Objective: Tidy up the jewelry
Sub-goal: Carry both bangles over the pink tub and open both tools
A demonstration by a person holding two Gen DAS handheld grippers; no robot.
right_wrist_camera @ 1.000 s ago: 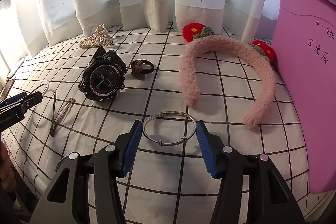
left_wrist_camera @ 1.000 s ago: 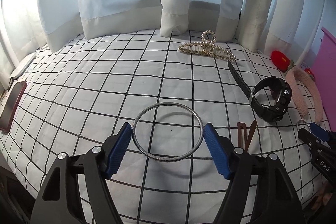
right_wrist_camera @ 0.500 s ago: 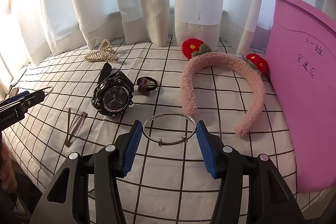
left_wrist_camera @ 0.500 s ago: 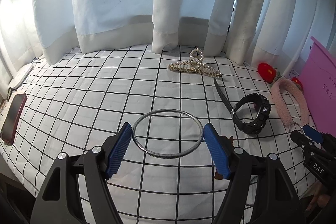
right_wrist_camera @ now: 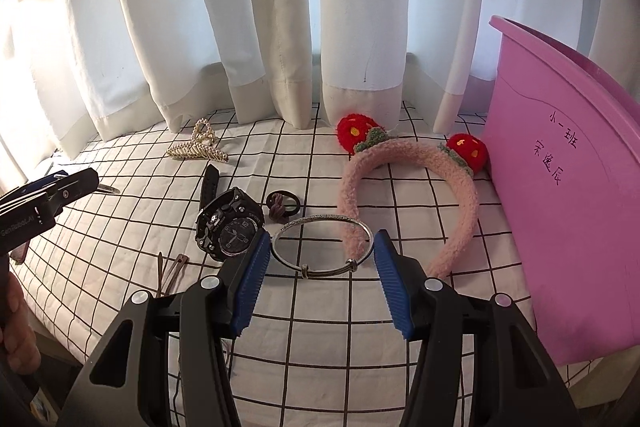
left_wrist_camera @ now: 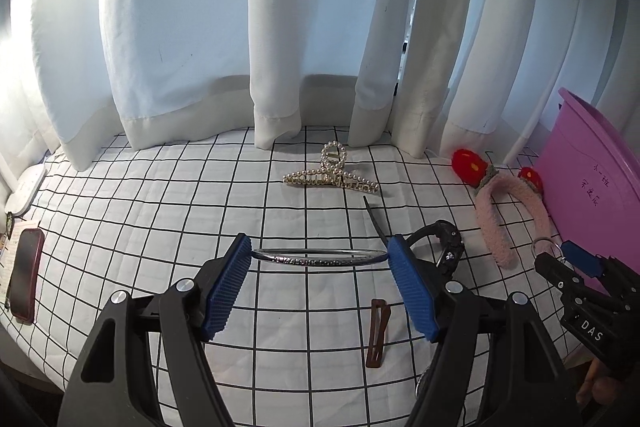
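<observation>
a: between the blue pads of the left claw (left_wrist_camera: 320, 279) sits a plain silver bangle (left_wrist_camera: 320, 258), pinched across its width and lifted off the checked sheet (left_wrist_camera: 120, 227). how will it handle?

b: stiff, light and slick, i'd judge. bare metal on ribbed pads can pivot, so gripping across the widest part, as now, looks right.

a: and the right claw (right_wrist_camera: 322, 273)?

b: closed about half-way on a thinner bangle (right_wrist_camera: 322, 245) with two small beads, also held clear of the sheet. avoid pressing on the beads; that wire looks easier to bend.

a: what lies around them?

b: a black watch (right_wrist_camera: 230, 229), a dark hair tie (right_wrist_camera: 282, 206), brown snap clips (left_wrist_camera: 378, 333), a pearl claw clip (left_wrist_camera: 330, 177) and a fuzzy pink headband (right_wrist_camera: 408, 187). the pink bin (right_wrist_camera: 560, 207) stands to the right, probably the destination.
</observation>
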